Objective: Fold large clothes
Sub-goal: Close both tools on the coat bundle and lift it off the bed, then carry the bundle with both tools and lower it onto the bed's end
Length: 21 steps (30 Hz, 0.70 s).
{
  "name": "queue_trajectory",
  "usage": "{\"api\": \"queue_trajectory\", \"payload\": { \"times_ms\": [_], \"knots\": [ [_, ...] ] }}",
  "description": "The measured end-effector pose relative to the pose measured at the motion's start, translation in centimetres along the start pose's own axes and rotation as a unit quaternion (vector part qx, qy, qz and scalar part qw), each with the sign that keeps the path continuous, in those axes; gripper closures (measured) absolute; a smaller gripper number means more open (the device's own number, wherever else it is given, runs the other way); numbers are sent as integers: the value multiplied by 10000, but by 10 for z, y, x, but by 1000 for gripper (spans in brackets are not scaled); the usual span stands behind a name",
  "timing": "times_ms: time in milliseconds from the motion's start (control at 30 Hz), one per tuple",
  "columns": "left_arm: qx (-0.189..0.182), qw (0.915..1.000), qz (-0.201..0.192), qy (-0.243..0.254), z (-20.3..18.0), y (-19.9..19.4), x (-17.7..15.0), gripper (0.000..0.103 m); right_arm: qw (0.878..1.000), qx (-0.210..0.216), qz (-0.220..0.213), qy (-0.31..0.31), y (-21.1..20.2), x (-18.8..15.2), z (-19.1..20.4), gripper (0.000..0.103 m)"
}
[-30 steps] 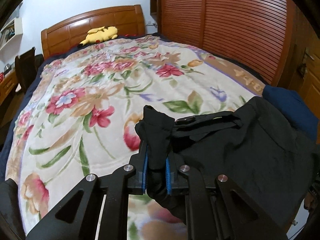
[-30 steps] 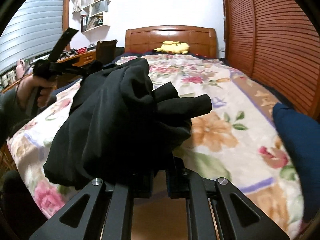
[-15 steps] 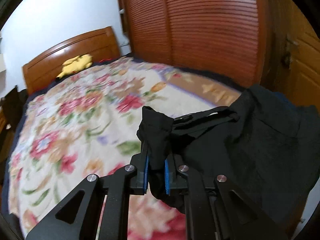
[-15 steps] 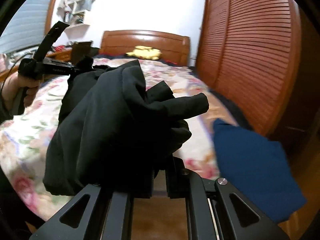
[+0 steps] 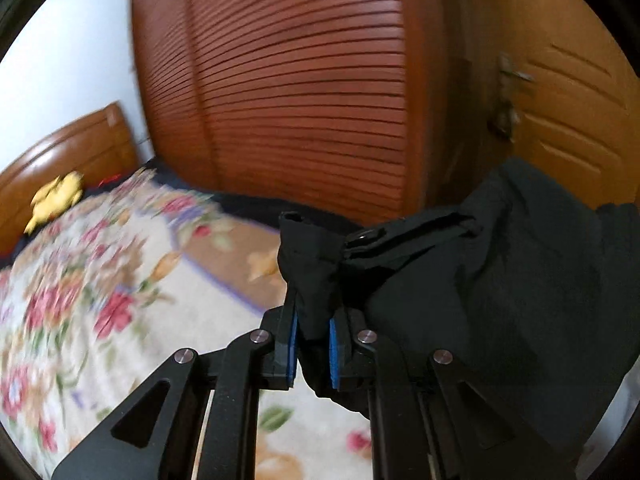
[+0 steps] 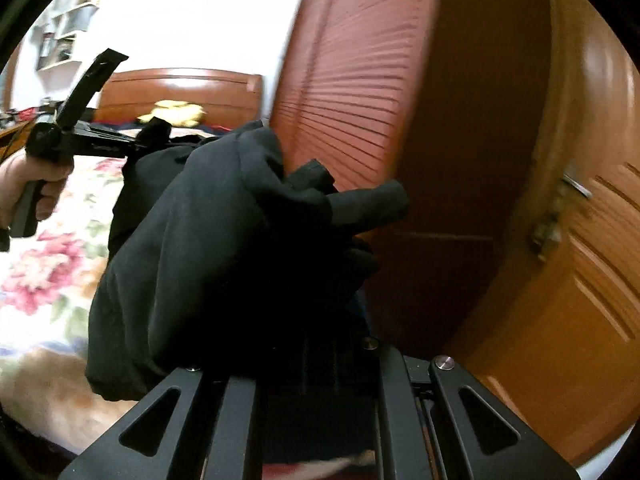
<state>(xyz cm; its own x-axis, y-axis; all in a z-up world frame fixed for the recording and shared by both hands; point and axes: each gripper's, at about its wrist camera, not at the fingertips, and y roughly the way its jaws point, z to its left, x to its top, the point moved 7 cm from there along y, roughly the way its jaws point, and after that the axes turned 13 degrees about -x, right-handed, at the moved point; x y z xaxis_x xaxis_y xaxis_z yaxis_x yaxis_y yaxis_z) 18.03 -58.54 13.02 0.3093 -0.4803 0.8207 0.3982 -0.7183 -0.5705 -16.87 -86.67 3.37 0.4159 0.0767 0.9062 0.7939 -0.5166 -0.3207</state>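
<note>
Bed [image 5: 100, 300] with floral blanket beside slatted wardrobe [image 5: 304, 92].

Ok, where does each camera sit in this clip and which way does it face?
Left wrist: on the left gripper, looking along its fingers over the floral bed at the slatted wardrobe; the black garment is clamped.
Right wrist: on the right gripper, buried in the garment, facing the wardrobe and door; the person's left hand shows.
Shared: garment, bed, wardrobe, door.

Open floral bed [image 5: 120, 320] to the left; slatted wardrobe [image 5: 304, 92] and wooden door [image 6: 580, 240] close ahead and right.
</note>
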Motion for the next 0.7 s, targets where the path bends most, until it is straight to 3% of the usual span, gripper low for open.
{"api": "queue_trajectory", "payload": {
  "times_ms": [200,333,433,533,567,633,700],
  "knots": [
    [-109,9996,169,191,-32,43,3,90,9985,-181,302,410,5,-35,-32,94],
    [-13,9983,373,445,-38,52,-5,90,9956,-309,832,306,23,-47,-21,93],
    [85,9982,426,411,-35,50,-6,86,9944,-311,942,357,23,-40,-17,92],
    [96,9979,432,463,-39,41,-10,69,9939,-396,882,523,20,-28,-27,80],
    [98,9980,378,489,-39,38,-13,58,9931,-453,916,577,18,-26,-30,76],
    [2,9988,233,433,-39,27,-22,50,9927,-437,866,716,6,-19,-34,76],
    [-126,9993,212,275,-37,20,-34,23,9926,-545,755,785,-9,-13,-41,76]
  ]
}}
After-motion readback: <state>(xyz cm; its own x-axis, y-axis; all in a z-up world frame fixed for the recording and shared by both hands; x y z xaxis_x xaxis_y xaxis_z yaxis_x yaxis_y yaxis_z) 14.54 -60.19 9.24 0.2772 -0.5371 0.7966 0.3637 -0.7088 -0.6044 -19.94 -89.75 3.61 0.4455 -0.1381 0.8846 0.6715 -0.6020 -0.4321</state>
